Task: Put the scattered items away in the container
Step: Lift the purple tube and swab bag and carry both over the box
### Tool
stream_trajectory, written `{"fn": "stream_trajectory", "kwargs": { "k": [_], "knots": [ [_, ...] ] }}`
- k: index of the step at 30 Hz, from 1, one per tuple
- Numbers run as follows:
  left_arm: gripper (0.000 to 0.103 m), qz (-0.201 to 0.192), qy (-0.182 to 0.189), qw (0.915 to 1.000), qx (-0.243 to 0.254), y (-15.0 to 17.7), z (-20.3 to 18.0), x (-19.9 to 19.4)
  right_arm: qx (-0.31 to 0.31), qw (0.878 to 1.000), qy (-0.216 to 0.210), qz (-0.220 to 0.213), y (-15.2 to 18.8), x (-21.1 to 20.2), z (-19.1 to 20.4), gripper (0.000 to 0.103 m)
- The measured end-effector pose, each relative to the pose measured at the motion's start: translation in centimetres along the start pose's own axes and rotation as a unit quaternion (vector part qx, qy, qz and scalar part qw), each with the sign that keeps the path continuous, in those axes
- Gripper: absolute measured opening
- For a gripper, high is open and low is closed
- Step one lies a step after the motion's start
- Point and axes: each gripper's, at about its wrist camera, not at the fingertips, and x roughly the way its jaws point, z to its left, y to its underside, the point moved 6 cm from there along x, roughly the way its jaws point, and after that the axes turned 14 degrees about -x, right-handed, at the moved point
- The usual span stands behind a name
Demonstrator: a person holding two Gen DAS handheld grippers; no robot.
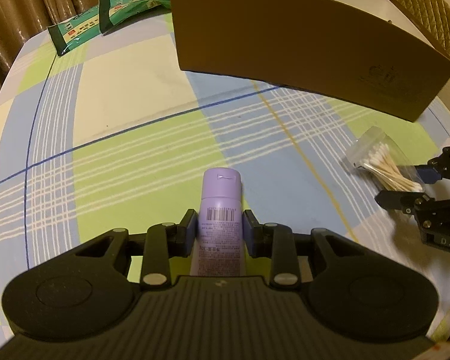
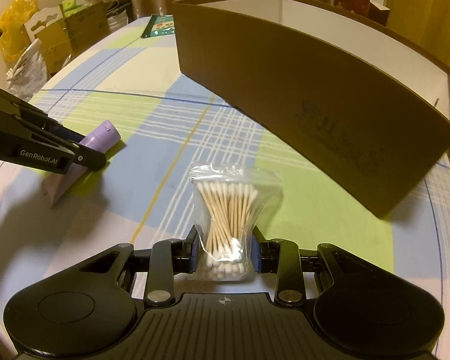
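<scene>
My left gripper is shut on a purple tube that lies on the checked tablecloth, cap pointing away. My right gripper is shut on a clear bag of cotton swabs, pinching its lower end. The brown cardboard box with a white inside stands open beyond both grippers; it also shows in the right wrist view. In the left wrist view the right gripper holds the swab bag at the right edge. In the right wrist view the left gripper holds the tube at the left.
Two green packets lie at the far left of the table, left of the box; one shows in the right wrist view. Bags and cartons stand beyond the table's left edge. A quilted chair is behind the box.
</scene>
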Motion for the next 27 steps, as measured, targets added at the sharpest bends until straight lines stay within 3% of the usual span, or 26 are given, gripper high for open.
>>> {"fn": "stream_trajectory", "kwargs": {
  "k": [10, 27],
  "knots": [
    [0.027, 0.007, 0.036, 0.9991, 0.023, 1.9, -2.8, -1.2, 0.018, 1.000, -0.001, 0.003, 1.5, -2.1, -0.2, 0.024],
    [0.027, -0.056, 0.050, 0.9970, 0.019, 0.3, -3.4, -5.2, 0.047, 0.998, 0.017, -0.025, 1.7, -5.0, -2.0, 0.024]
  ]
}}
